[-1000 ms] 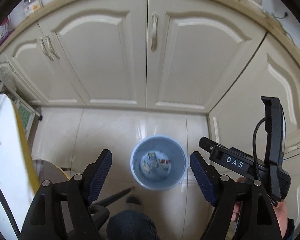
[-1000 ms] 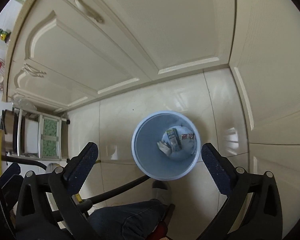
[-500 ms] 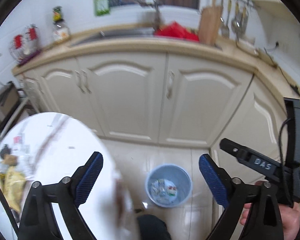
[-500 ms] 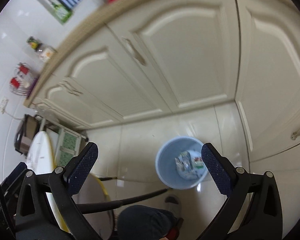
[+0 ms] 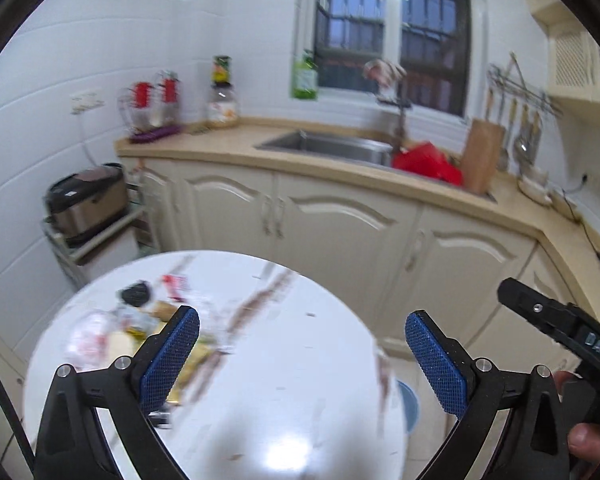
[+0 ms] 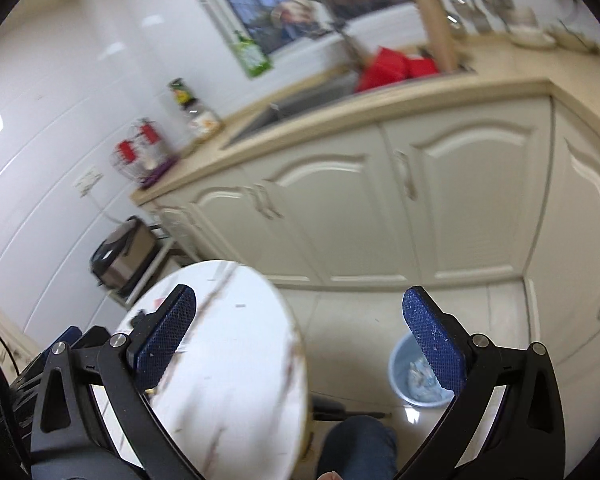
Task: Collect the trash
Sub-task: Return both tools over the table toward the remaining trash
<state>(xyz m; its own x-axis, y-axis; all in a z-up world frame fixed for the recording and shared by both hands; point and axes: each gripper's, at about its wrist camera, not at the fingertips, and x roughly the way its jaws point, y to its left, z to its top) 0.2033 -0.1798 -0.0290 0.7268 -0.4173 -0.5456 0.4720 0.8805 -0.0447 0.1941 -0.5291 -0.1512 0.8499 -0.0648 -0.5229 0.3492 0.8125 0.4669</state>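
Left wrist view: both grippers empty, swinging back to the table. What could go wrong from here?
1. The trash pile sits bunched at the far left of the round table, near the edge; a sloppy reach by the left gripper, whose jaws are opening with nothing between them, could push wrappers onto the floor.
2. The frame is motion-blurred, so single pieces are hard to pick out.
3. The bin stands low beside the table; a loosely held wrapper could miss it.

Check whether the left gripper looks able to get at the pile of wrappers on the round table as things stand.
Probably yes. The left gripper is empty, its jaws opening, and it hangs over the round table. The wrappers lie uncovered toward its left finger, with nothing between, though blur hides their exact layout.
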